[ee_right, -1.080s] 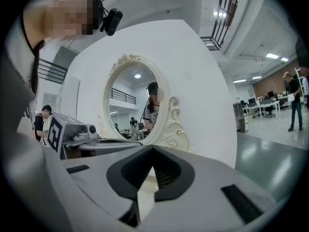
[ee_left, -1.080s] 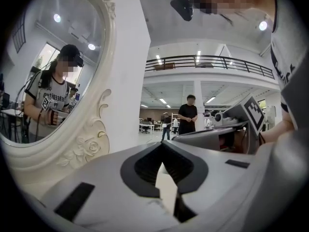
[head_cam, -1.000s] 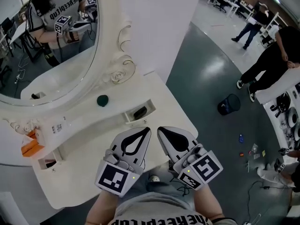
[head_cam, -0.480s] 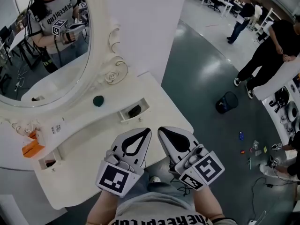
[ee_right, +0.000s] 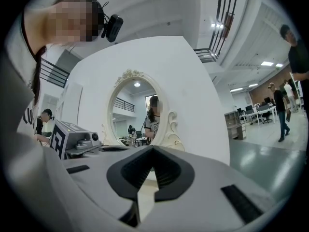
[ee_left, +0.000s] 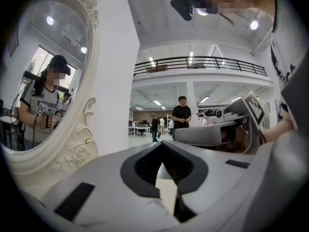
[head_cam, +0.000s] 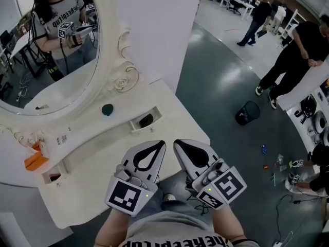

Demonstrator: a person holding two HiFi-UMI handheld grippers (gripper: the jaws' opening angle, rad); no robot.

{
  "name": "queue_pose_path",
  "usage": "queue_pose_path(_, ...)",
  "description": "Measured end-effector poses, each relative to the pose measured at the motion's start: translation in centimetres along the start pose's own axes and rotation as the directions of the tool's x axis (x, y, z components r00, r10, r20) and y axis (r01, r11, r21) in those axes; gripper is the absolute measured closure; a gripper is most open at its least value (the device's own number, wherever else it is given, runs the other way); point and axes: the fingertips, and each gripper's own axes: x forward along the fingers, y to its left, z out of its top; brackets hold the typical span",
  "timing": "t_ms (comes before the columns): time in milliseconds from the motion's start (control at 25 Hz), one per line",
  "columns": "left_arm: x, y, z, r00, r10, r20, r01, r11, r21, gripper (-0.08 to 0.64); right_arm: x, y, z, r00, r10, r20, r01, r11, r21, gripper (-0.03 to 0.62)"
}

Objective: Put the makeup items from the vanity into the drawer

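A dark green round makeup item (head_cam: 107, 109) sits on the white vanity (head_cam: 97, 158), on the raised ledge below the mirror. Just to its right a small drawer (head_cam: 134, 126) stands open with a dark item (head_cam: 146, 120) inside. Both grippers hover side by side over the vanity's front edge, close to my body and well short of the drawer. My left gripper (head_cam: 160, 144) (ee_left: 161, 143) is shut with nothing in it. My right gripper (head_cam: 178, 143) (ee_right: 152, 148) is also shut and empty.
An oval mirror (head_cam: 46, 50) in a carved white frame rises behind the ledge. An orange box (head_cam: 33, 158) and a second small open drawer (head_cam: 51, 178) are at the vanity's left. A black bag (head_cam: 247, 112) lies on the floor at right, with people beyond.
Both grippers stay shut in the same place. The head view has shifted a little, so the vanity sits slightly further left. The people in the background have walked on.
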Motion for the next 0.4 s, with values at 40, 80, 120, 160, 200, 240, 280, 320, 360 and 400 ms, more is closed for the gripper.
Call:
queue_pose_path(40,-0.05,-0.08,0.0,1.0,0.0,0.0,0.0,1.0,0.0,0.545,-0.08,0.07,0.01,1.0,0.0,0.001,0.0,1.0,-0.001,0.584)
queue_pose_path(80,-0.09,-0.15,0.03,1.0,0.0,0.0,0.0,1.0,0.0,0.545,-0.16,0.12,0.04,1.0,0.0,0.002,0.0,1.0,-0.002,0.584)
queue_pose_path(120,-0.13,-0.23,0.06,1.0,0.0,0.001,0.0,1.0,0.001,0.545,-0.25,0.15,0.08,1.0,0.0,0.003,0.0,1.0,-0.002,0.584)
queue_pose_path(160,-0.16,-0.31,0.1,1.0,0.0,0.002,0.0,1.0,0.003,0.545,-0.33,0.19,0.13,1.0,-0.001,0.004,0.001,1.0,-0.003,0.584)
queue_pose_path(200,-0.2,-0.38,0.14,1.0,-0.001,0.004,0.001,1.0,0.005,0.545,-0.4,0.22,0.17,1.0,-0.002,0.005,0.002,1.0,-0.003,0.584)
queue_pose_path(240,-0.25,-0.44,0.16,1.0,-0.001,0.006,0.001,1.0,0.005,0.545,-0.45,0.27,0.19,1.0,-0.002,0.005,0.002,1.0,-0.004,0.584)
queue_pose_path(280,-0.3,-0.5,0.17,1.0,-0.001,0.006,0.001,1.0,0.006,0.545,-0.5,0.33,0.21,1.0,-0.002,0.005,0.002,1.0,-0.005,0.584)
queue_pose_path(320,-0.36,-0.54,0.18,1.0,-0.001,0.007,0.001,1.0,0.005,0.545,-0.54,0.4,0.23,1.0,-0.001,0.006,0.001,1.0,-0.006,0.584)
queue_pose_path(360,-0.42,-0.58,0.19,1.0,-0.001,0.007,0.001,1.0,0.005,0.545,-0.58,0.46,0.26,1.0,-0.001,0.006,0.001,1.0,-0.007,0.584)
queue_pose_path(400,-0.47,-0.63,0.2,1.0,-0.001,0.007,0.001,1.0,0.005,0.545,-0.62,0.52,0.28,1.0,-0.001,0.006,0.001,1.0,-0.007,0.584)
